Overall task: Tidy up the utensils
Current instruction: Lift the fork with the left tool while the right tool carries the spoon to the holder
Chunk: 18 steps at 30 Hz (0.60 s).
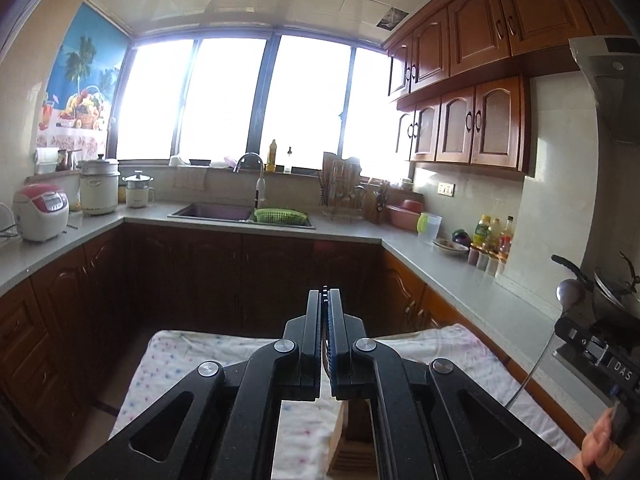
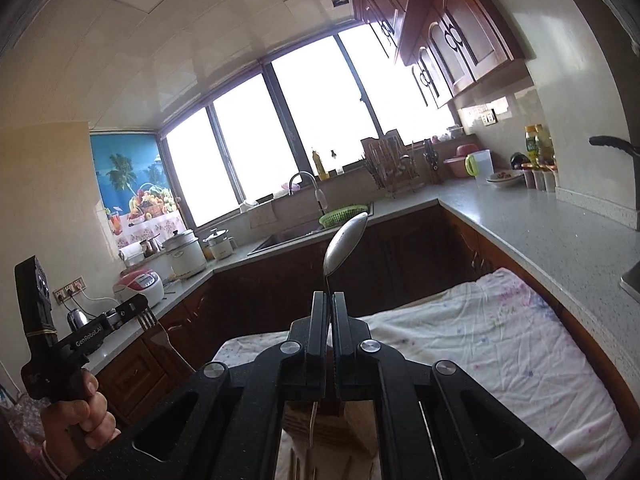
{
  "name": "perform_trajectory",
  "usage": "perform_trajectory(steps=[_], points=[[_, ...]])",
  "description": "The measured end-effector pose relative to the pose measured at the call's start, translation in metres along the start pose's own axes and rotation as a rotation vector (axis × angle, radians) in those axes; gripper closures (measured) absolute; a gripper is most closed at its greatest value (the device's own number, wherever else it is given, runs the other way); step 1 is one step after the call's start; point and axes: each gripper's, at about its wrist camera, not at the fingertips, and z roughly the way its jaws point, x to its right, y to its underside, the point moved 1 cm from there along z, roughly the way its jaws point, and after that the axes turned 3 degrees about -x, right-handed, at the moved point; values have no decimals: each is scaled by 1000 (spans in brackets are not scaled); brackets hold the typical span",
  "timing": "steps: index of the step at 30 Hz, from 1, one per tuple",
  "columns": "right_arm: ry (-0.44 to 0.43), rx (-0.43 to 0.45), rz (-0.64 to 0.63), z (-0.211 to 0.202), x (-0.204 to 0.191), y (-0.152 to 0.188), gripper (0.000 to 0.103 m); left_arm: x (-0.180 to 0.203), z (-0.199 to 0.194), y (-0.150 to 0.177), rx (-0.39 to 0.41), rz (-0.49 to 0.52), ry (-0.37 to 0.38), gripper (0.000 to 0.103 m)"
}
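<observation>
My right gripper (image 2: 329, 296) is shut on a metal spoon (image 2: 344, 242), bowl up, handle running down between the fingers; the spoon also shows in the left wrist view (image 1: 570, 292). My left gripper (image 1: 325, 294) is shut on a fork; its tines show in the right wrist view (image 2: 149, 319), where the left gripper (image 2: 142, 306) is held at the far left. Both are raised above a table with a white dotted cloth (image 2: 480, 340). A wooden slotted holder (image 1: 352, 452) stands on the cloth below the grippers, mostly hidden; it also shows in the right wrist view (image 2: 320, 424).
Grey L-shaped counters (image 1: 460, 276) ring the room, with a sink (image 1: 216, 212), green basket (image 1: 280, 216), rice cookers (image 1: 40, 212), utensil rack (image 1: 340, 188), bottles (image 1: 492, 236) and a wok (image 1: 612, 284) on the right. Several thin utensils (image 2: 304, 468) lie on the cloth.
</observation>
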Motion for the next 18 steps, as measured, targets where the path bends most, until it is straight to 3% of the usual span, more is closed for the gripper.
perform_trajectory(steps=[6, 12, 18], points=[[22, 25, -85, 42, -4, 4, 101, 16, 63, 36, -25, 50, -56, 102], [40, -51, -145, 77, -1, 37, 101, 30, 104, 78, -127, 72, -31, 101], [24, -177, -157, 98, 6, 65, 101, 15, 122, 77, -171, 74, 14, 101]])
